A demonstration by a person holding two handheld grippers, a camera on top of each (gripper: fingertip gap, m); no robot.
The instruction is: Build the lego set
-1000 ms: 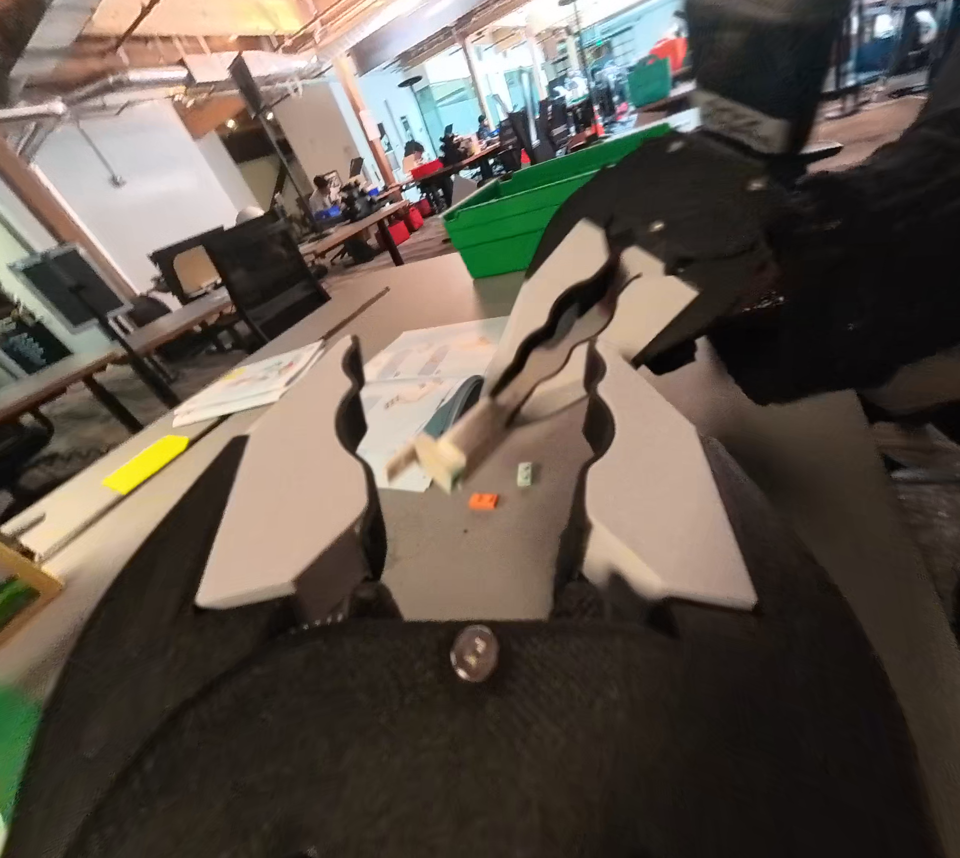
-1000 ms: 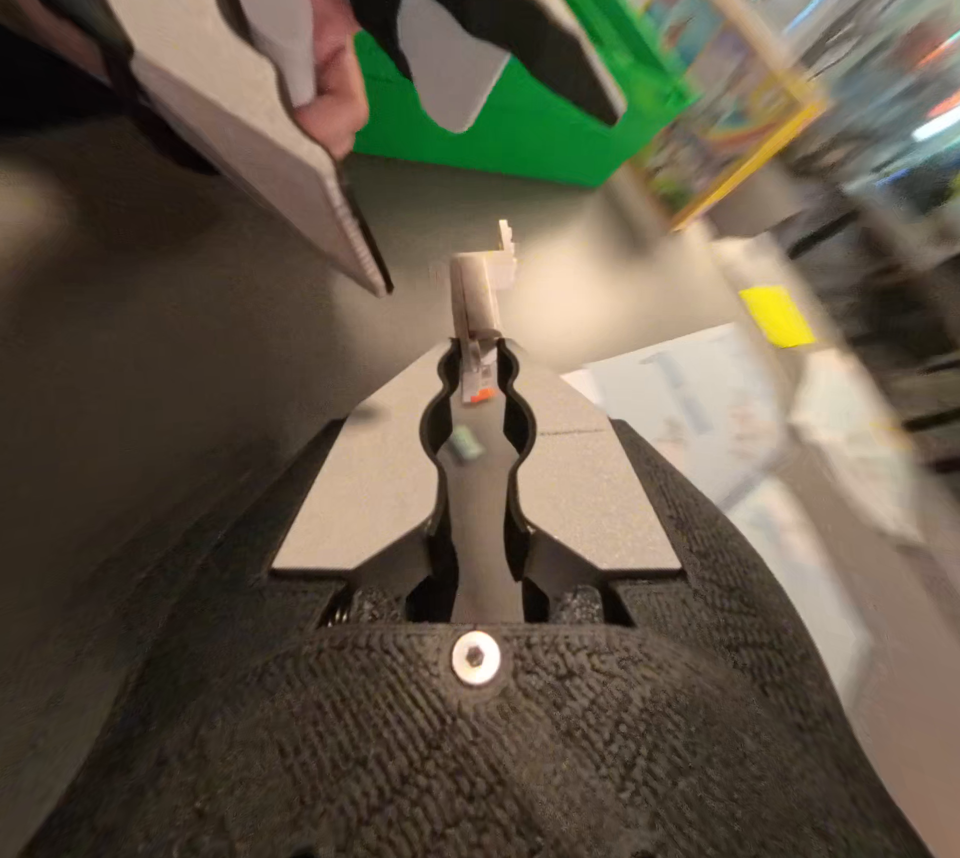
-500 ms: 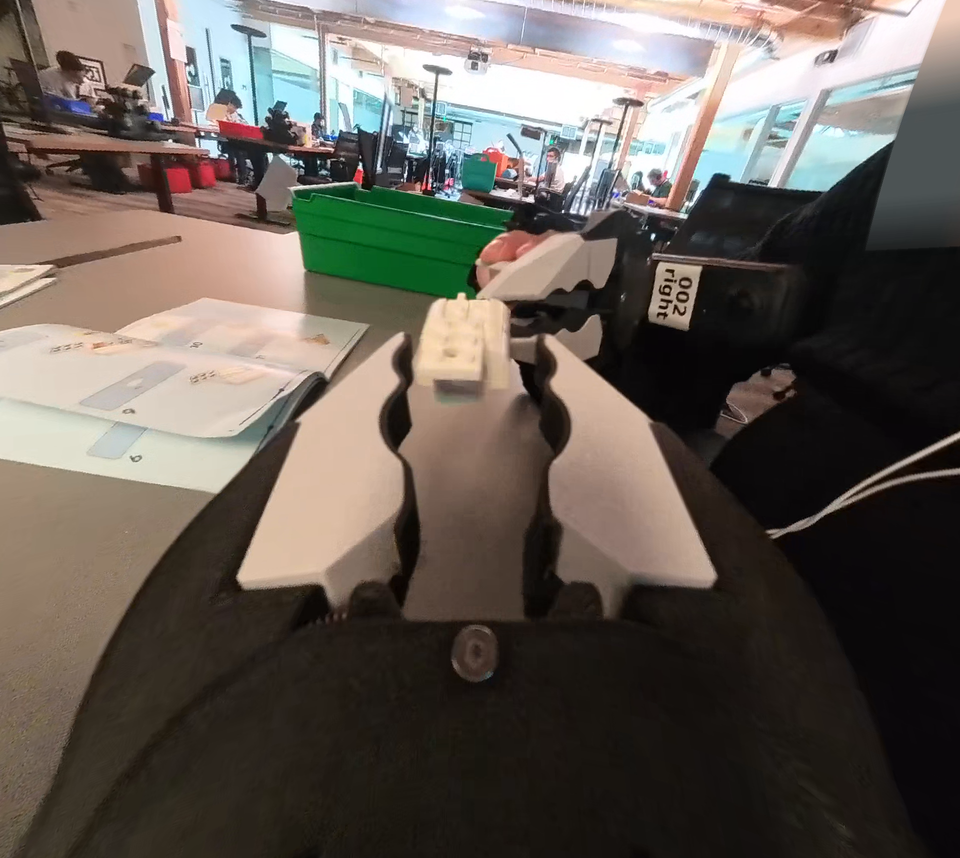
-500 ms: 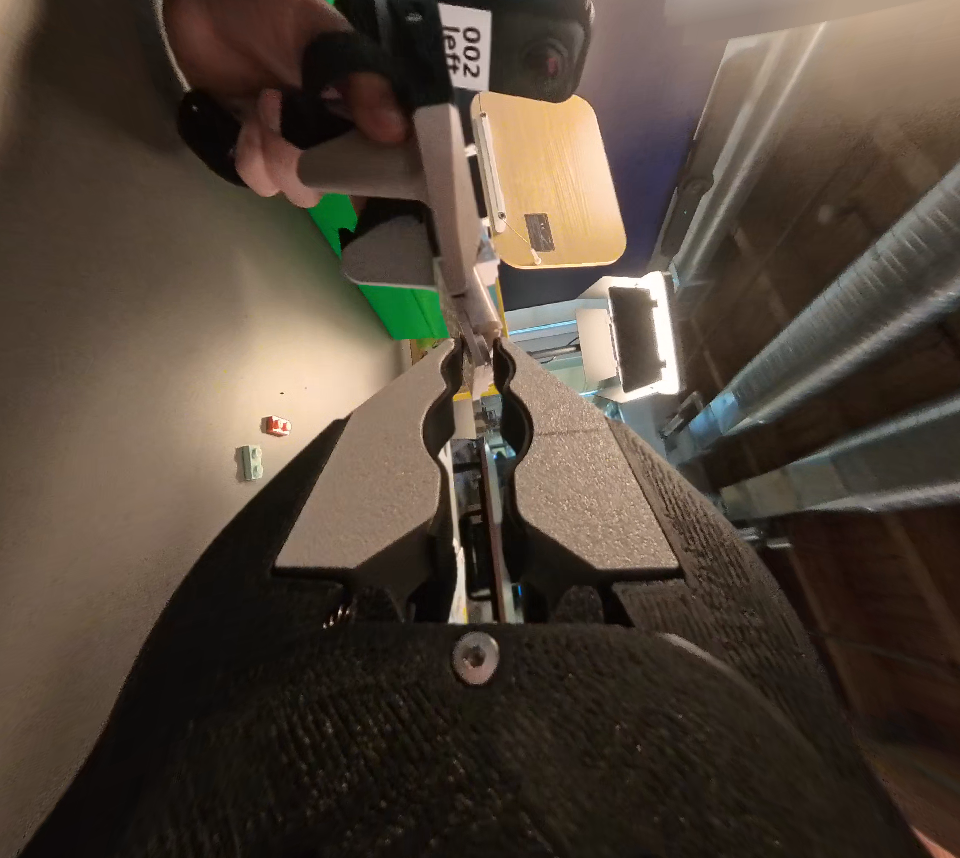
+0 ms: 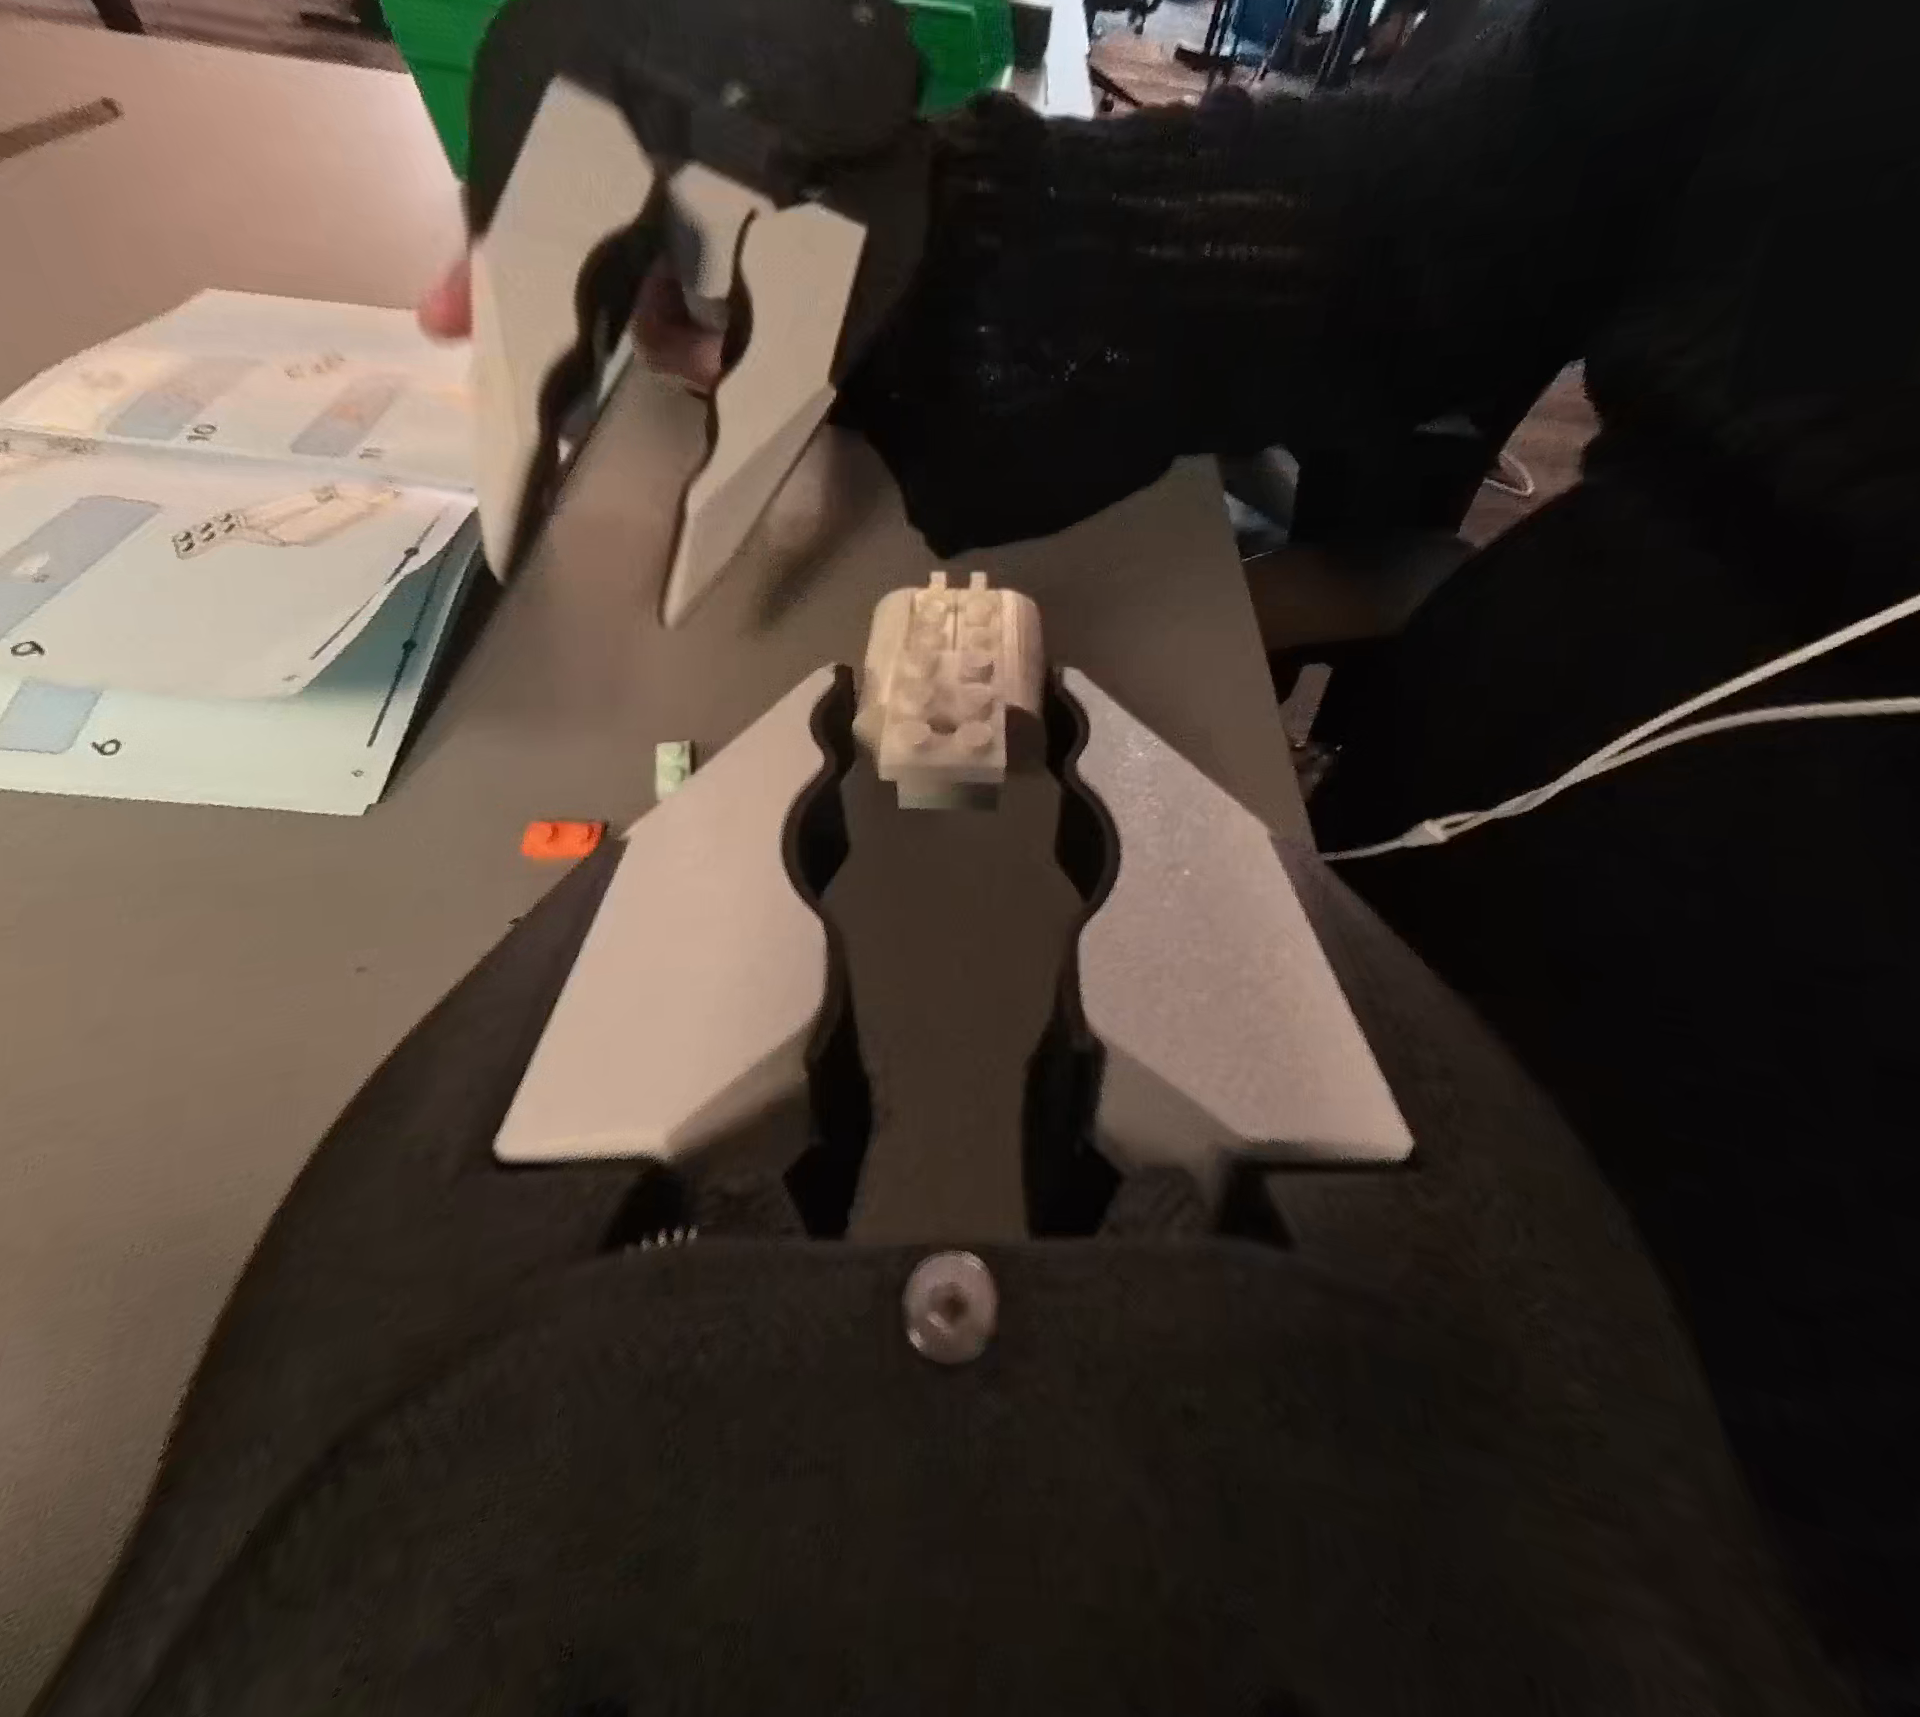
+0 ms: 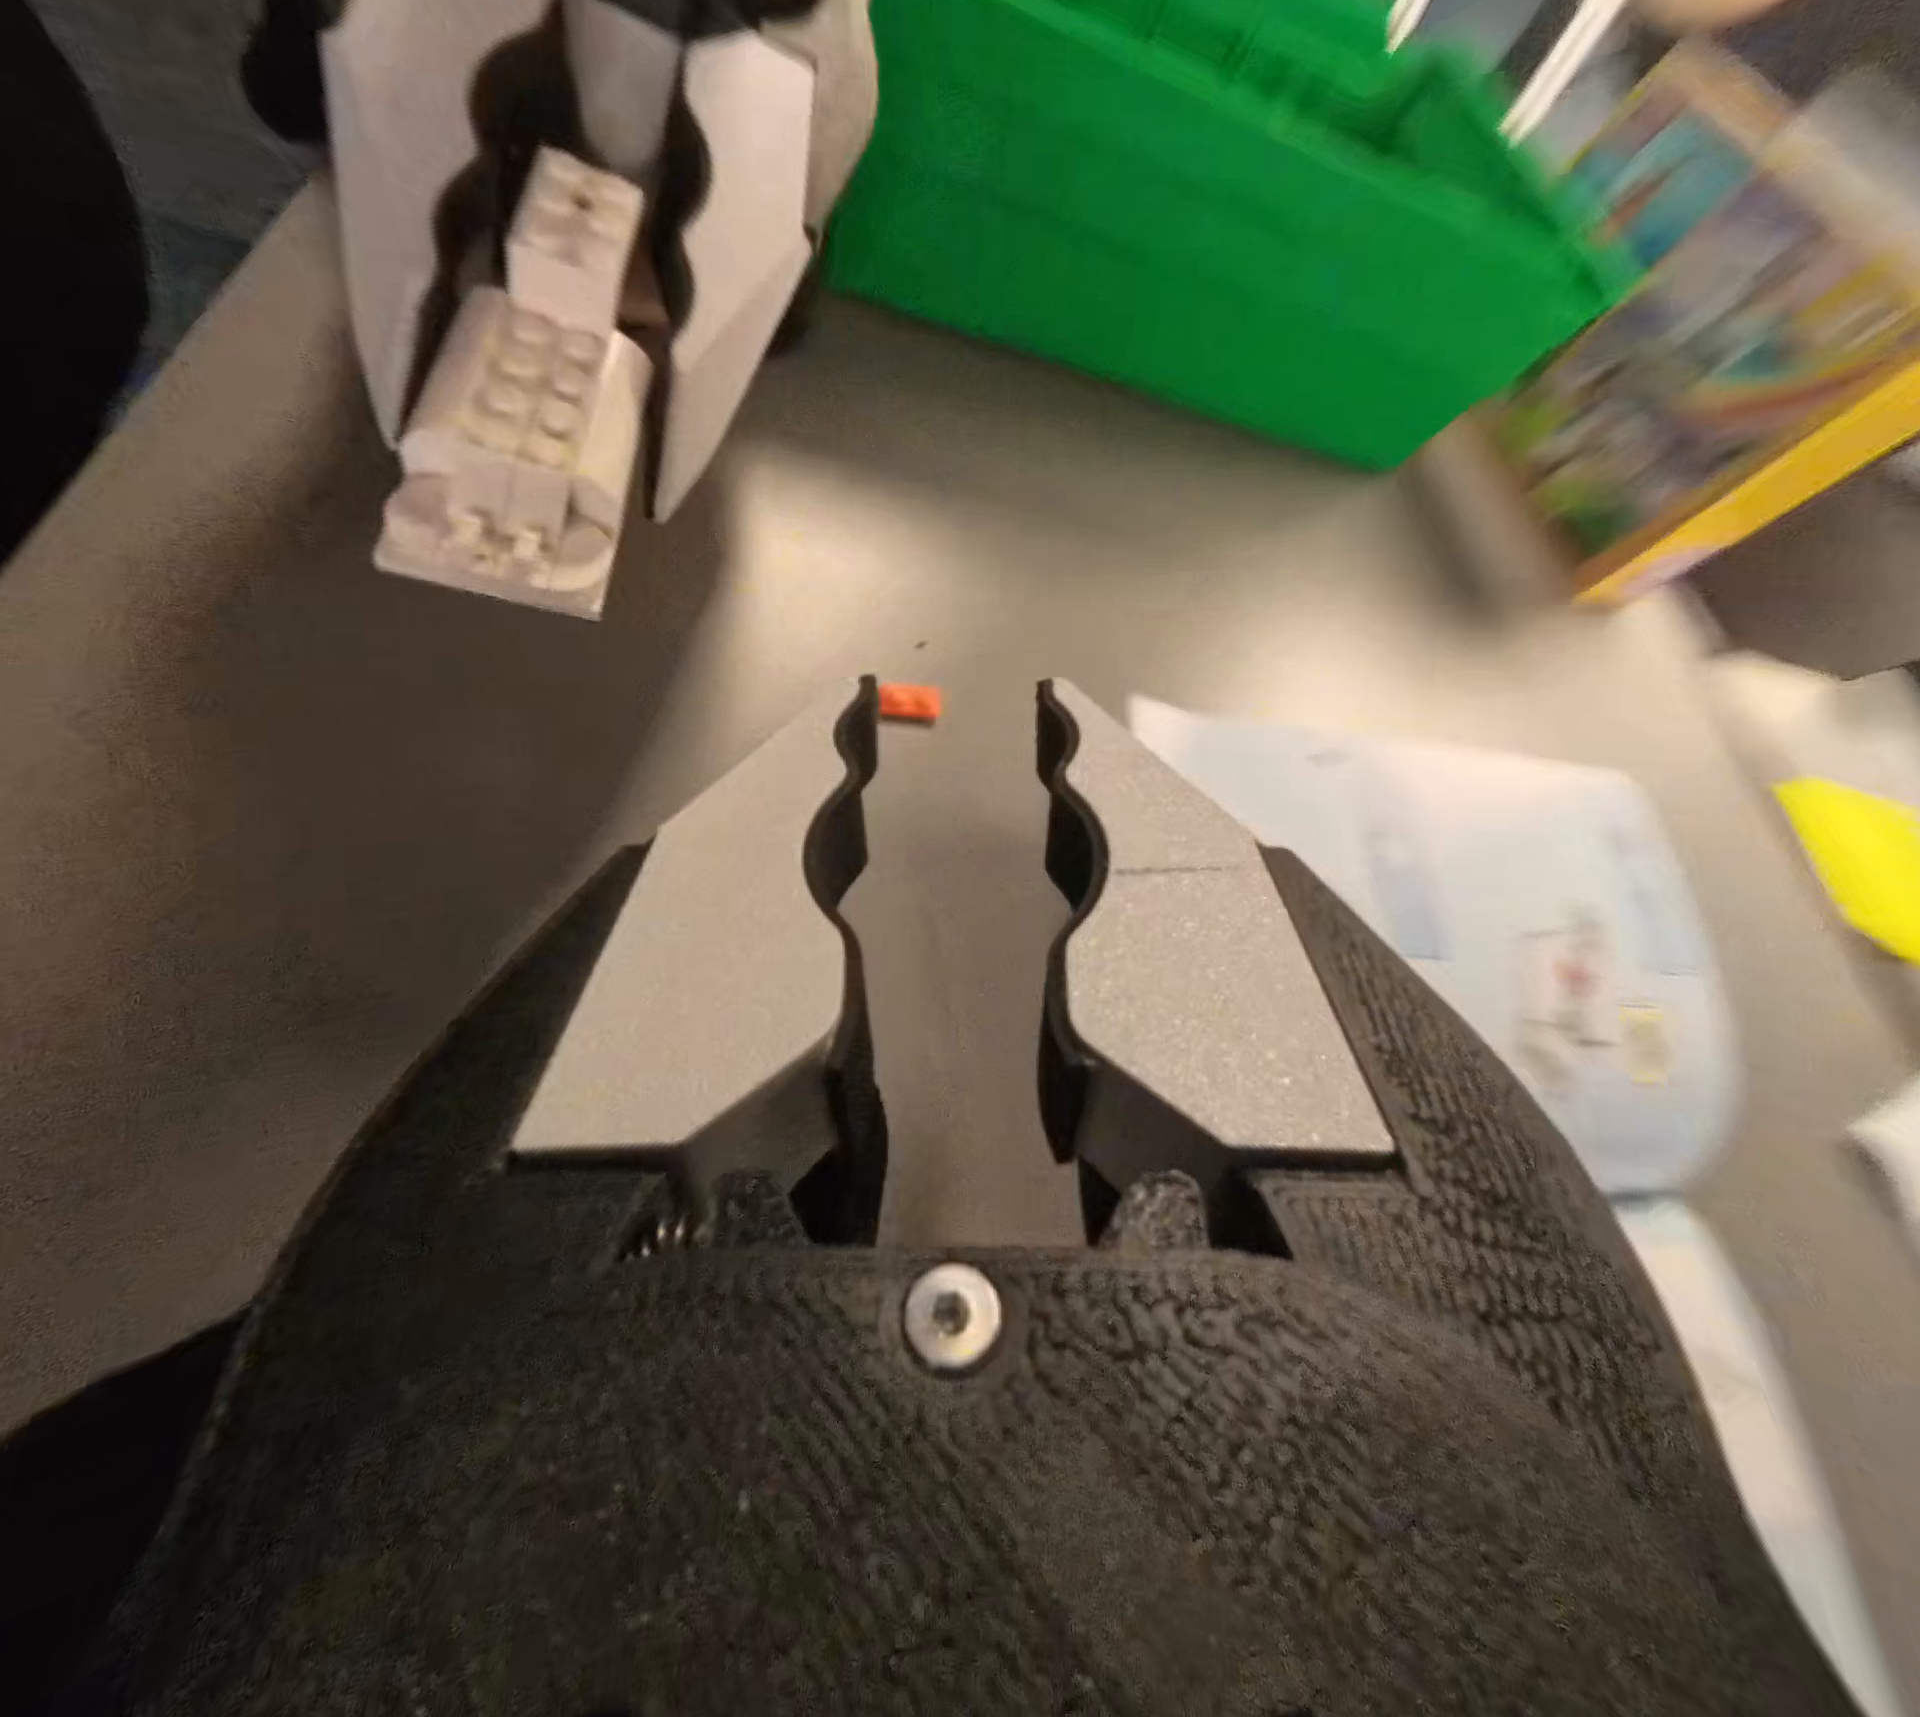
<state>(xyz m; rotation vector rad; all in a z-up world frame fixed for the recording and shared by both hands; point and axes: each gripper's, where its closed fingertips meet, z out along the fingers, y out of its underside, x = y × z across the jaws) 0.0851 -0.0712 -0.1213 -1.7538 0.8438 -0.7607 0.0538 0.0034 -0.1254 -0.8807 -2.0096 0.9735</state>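
Observation:
My left gripper (image 5: 948, 680) is shut on a white lego assembly (image 5: 948, 691) and holds it above the grey table (image 5: 260, 940). The assembly also shows in the right wrist view (image 6: 520, 431), sticking out of the left gripper (image 6: 525, 472) at the upper left. My right gripper (image 6: 954, 693) is open and empty, above the table, with an orange lego piece (image 6: 910, 702) just beyond its tips. In the left wrist view the right gripper (image 5: 587, 566) hangs open above the table, and the orange piece (image 5: 561, 838) and a pale green piece (image 5: 673, 765) lie loose on the table.
An open instruction booklet (image 5: 208, 545) lies left of the loose pieces; it also shows in the right wrist view (image 6: 1455, 919). A green bin (image 6: 1143, 213) stands at the back. A colourful box (image 6: 1714, 379) and a yellow sheet (image 6: 1860, 846) sit at the right. From the right gripper's tips to the orange lego piece (image 6: 910, 702) is close to 6 centimeters. The left camera catches it too, in the left wrist view (image 5: 565, 832).
The white assembly passed from my right gripper to my left. My right gripper let go, opened and drew back over the table. Both views now tilt down at the tabletop.

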